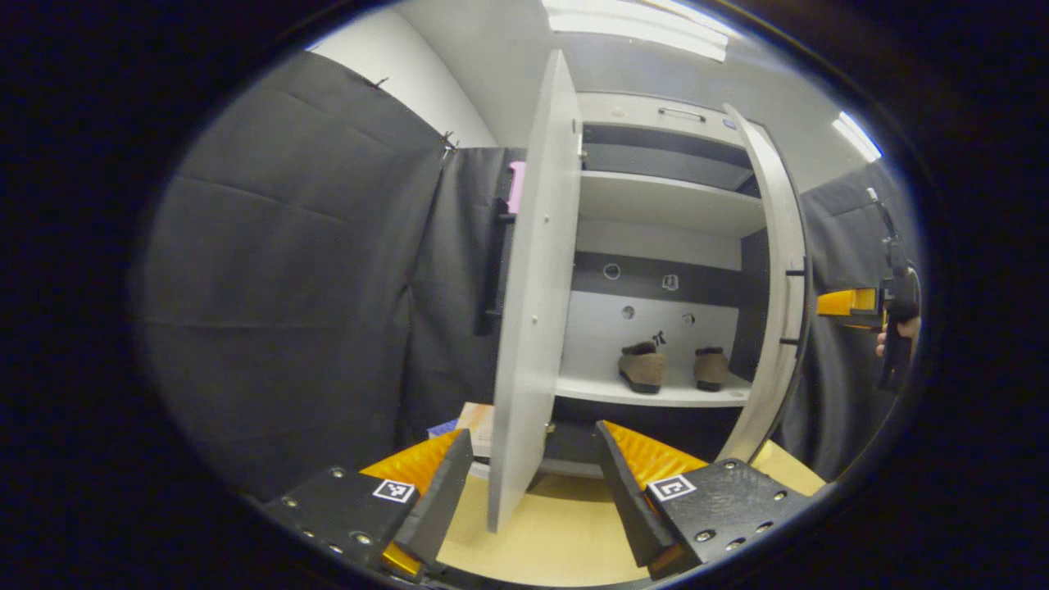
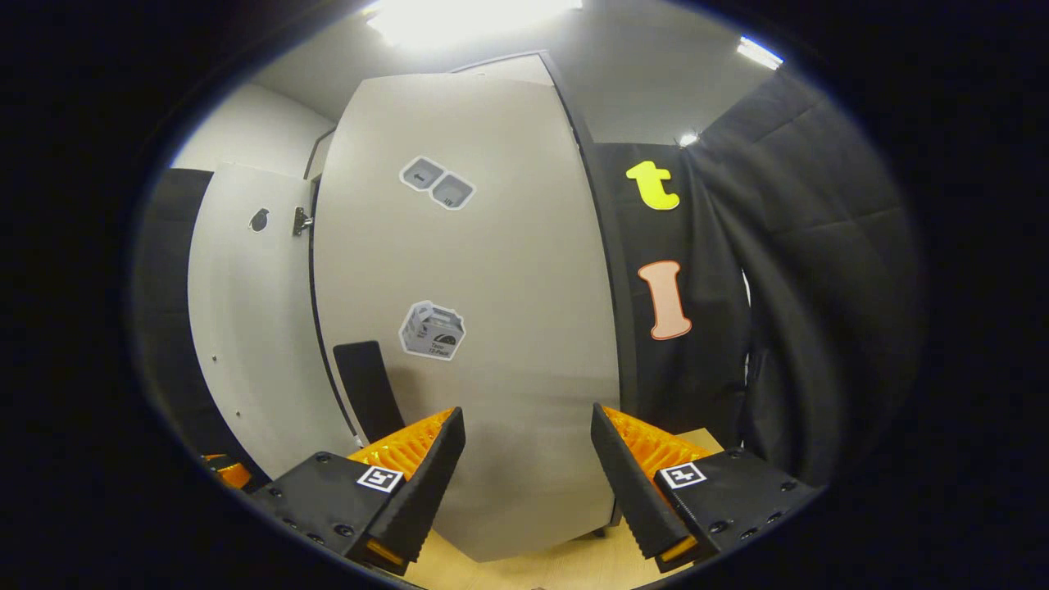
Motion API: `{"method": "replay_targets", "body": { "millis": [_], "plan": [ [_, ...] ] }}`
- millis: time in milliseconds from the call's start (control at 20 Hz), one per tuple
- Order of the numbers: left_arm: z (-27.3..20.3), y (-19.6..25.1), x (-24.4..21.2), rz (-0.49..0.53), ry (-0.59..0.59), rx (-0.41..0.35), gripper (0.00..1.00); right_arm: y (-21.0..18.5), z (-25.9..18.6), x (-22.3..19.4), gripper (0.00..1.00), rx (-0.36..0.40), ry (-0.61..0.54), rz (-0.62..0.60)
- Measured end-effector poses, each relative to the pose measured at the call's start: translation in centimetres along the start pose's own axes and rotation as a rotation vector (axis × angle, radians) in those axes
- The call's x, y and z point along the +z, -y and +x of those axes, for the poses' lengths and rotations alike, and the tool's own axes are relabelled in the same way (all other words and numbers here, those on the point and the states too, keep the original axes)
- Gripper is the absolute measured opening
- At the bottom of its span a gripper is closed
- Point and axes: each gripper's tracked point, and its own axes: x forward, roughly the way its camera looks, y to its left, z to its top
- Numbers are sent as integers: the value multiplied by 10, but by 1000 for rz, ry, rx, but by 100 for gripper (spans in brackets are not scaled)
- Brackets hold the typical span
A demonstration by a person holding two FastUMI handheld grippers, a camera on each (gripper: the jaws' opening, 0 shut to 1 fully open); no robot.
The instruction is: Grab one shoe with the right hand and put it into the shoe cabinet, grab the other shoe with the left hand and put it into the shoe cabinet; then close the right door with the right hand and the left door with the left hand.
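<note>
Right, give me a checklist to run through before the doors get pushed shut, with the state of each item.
1. Both shoes in the cabinet: ok. The left shoe and right shoe sit on the lower shelf.
2. Shoes clear of the shelf's front edge: ok, both sit back from it.
3. Right gripper empty and facing the right door: ok, jaws open, nothing between them.
4. Right gripper touching that door: cannot tell.
5. Left gripper empty: ok, jaws open, straddling the edge of the left door.
6. Doors closed: not ok, both stand open.
</note>
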Motion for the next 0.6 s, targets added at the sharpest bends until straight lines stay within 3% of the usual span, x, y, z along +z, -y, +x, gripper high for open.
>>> {"method": "replay_targets", "body": {
  "millis": [150, 300, 450, 600],
  "plan": [
    [-1, -50, 12, 10, 16, 69, 87, -5, 2, 7, 98, -25, 22, -20],
    [7, -87, 31, 29, 50, 78, 87, -11, -2, 9, 98, -49, 44, -40],
    [24, -105, 61, 31, 96, 41, 86, -14, -12, 2, 98, -67, 41, -32],
    [50, -104, 82, 22, 126, -51, 86, -13, -22, -9, 98, -92, 25, -21]
  ]
}}
